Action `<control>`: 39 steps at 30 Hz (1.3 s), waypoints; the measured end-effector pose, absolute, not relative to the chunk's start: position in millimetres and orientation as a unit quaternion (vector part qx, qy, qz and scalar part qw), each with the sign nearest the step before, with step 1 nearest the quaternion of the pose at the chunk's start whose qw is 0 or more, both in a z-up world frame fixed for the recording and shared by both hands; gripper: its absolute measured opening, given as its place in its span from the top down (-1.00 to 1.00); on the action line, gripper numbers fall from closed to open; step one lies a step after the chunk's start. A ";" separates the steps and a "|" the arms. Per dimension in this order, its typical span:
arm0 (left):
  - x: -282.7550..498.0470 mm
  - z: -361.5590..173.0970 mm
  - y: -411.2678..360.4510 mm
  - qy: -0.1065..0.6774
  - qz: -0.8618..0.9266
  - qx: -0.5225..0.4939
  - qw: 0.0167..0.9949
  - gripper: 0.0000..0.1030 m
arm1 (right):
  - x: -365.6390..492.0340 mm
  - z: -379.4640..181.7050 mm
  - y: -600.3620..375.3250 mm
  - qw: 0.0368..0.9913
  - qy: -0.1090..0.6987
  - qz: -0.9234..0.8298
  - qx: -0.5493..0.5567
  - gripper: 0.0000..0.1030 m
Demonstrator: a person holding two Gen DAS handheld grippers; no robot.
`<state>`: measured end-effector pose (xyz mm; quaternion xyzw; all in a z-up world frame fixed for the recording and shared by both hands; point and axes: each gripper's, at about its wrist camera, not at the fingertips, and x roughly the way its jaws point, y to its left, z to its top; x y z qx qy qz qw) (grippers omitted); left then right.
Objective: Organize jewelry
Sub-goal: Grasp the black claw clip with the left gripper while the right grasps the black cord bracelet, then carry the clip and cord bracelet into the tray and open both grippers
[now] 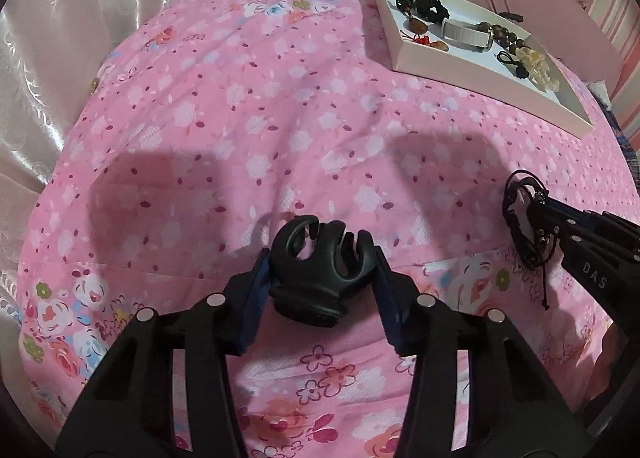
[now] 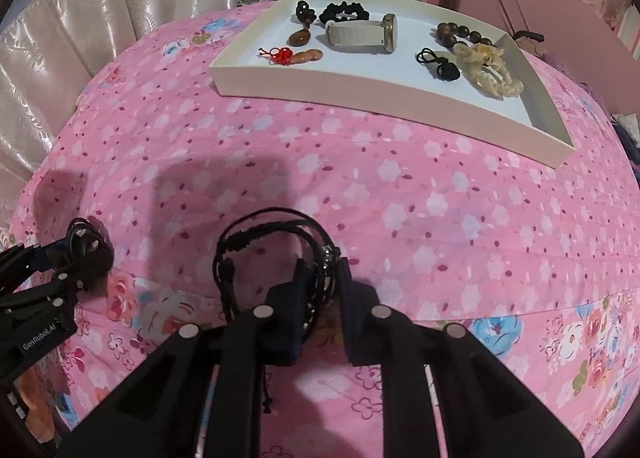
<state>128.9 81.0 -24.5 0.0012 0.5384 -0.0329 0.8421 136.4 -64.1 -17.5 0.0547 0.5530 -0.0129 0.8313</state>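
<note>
Left wrist view had the left gripper [image 1: 322, 262] clamped on a black claw hair clip [image 1: 320, 270], jaws pressing on both sides of it and lifted clear of the pink floral bed [image 1: 240, 118]. The clip sat a bit tilted in the grip with its teeth pointing away, so I'd say keep the squeeze steady on the way over, since that rounded plastic looked like it could twist out.

Off to the right, the right gripper [image 2: 320, 290] had its jaws nearly together, pinched on a bundle of black cord bracelets [image 2: 276, 258], with most of the loops sticking out on the left side and a cord tail dangling under it. That one looked floppy, so I'd lower it into the tray instead of dropping it, or the loops could snag on the rim.

Both grippers hovered low over the near part of the bed, pointing roughly toward the far side. The white tray [image 2: 360, 96] sat far right, well apart from both, already holding a watch [image 2: 360, 34], wooden beads [image 2: 456, 32], a black scrunchie [image 2: 340, 12] and a pale yellowish hair clip [image 2: 486, 66]. The bare patch in the near-middle of the tray seemed the easiest landing spot.
</note>
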 end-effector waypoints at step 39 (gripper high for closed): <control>288.9 39.8 -51.9 0.425 -0.071 0.000 0.902 0.07 | 236.3 37.8 -238.3 0.884 0.426 -0.134 0.138 0.74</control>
